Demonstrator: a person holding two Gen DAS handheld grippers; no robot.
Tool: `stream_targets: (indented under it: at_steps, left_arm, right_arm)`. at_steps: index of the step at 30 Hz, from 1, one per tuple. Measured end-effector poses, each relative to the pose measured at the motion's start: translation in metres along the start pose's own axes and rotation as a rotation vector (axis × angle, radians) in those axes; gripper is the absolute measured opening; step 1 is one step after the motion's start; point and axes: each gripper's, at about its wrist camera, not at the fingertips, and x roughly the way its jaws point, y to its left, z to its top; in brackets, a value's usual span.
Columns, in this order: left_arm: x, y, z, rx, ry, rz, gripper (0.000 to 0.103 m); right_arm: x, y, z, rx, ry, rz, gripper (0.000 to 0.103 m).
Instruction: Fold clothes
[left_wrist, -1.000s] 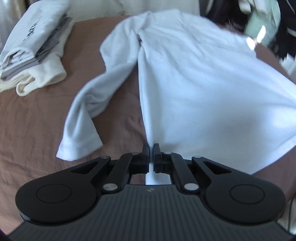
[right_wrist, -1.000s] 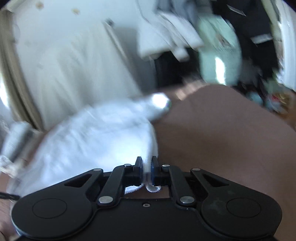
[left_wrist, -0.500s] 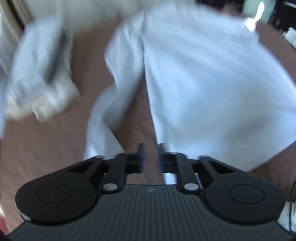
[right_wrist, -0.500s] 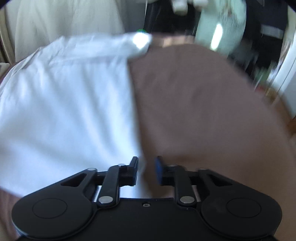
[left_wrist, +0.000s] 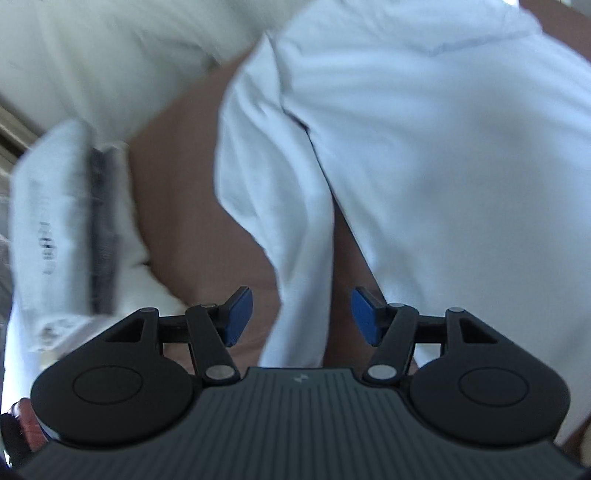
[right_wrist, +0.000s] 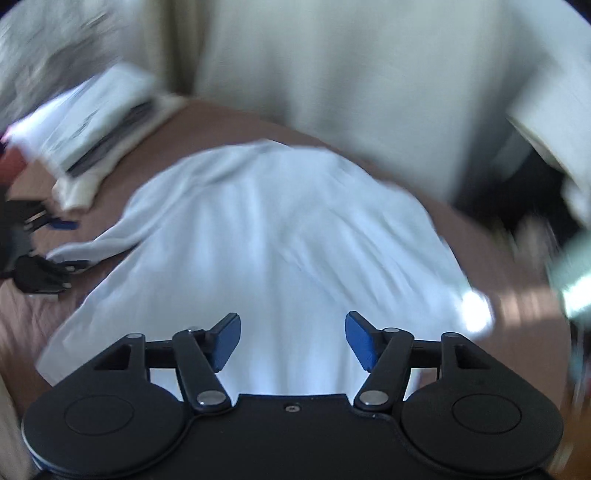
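A brown cloth-covered bed surface (right_wrist: 517, 295) carries everything. By its far left corner lies a blurred stack of folded white and grey textiles (right_wrist: 92, 129), also seen along the left edge (left_wrist: 62, 221). Behind the far edge hangs a pale cream curtain (right_wrist: 332, 74).

shirt (right_wrist: 280, 236): was plain white, faintly bluish in shade
bed cover (left_wrist: 192, 206): was plain brown
folded stack (right_wrist: 92, 125): was white with dark lettering, grey layers, cream at the bottom
fingers (left_wrist: 236, 314): were black with blue pads
curtain (right_wrist: 332, 74): was cream
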Motion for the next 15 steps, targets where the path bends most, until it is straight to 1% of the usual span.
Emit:
stream_targets:
  at_steps: [1,2,4,6,7,8,9,11,12,14,15]
  left_arm:
    - [0.01,-0.001,-0.004,0.008,0.002,0.013,0.06]
    - [0.02,-0.001,-0.01,0.007,0.003,0.038,0.06]
    - [0.034,0.008,-0.021,-0.032,-0.01,0.113,0.062]
    - [0.034,0.02,-0.029,-0.08,-0.084,0.214,0.055]
    - [0.035,0.026,-0.03,-0.083,-0.113,0.254,0.038]
    - [0.037,0.032,-0.03,-0.09,-0.126,0.279,0.016]
    - [0.039,0.04,-0.029,-0.112,-0.142,0.304,0.01]
    - [0.043,0.06,-0.027,-0.19,-0.181,0.35,0.009]
    - [0.045,0.07,-0.026,-0.234,-0.208,0.356,0.008]
    - [0.046,0.092,-0.027,-0.329,-0.249,0.351,0.008]
    - [0.045,0.1,-0.028,-0.37,-0.262,0.334,0.008]
  right_arm:
    - [0.019,0.004,0.009,-0.054,0.001,0.001,0.067]
    - [0.04,0.006,0.014,-0.082,0.005,-0.008,0.067]
    - [0.083,0.0,0.012,-0.071,0.023,-0.045,0.066]
    - [0.114,-0.009,0.002,-0.086,0.04,-0.073,0.064]
    - [0.124,-0.013,-0.006,-0.103,0.034,-0.097,0.063]
    - [0.132,-0.018,-0.014,-0.118,0.03,-0.133,0.063]
    - [0.141,-0.025,-0.021,-0.127,0.036,-0.168,0.063]
    - [0.157,-0.038,-0.034,-0.139,0.048,-0.233,0.063]
    - [0.164,-0.045,-0.039,-0.136,0.052,-0.253,0.063]
    - [0.178,-0.054,-0.043,-0.115,0.066,-0.264,0.063]
    - [0.185,-0.058,-0.045,-0.102,0.074,-0.264,0.063]
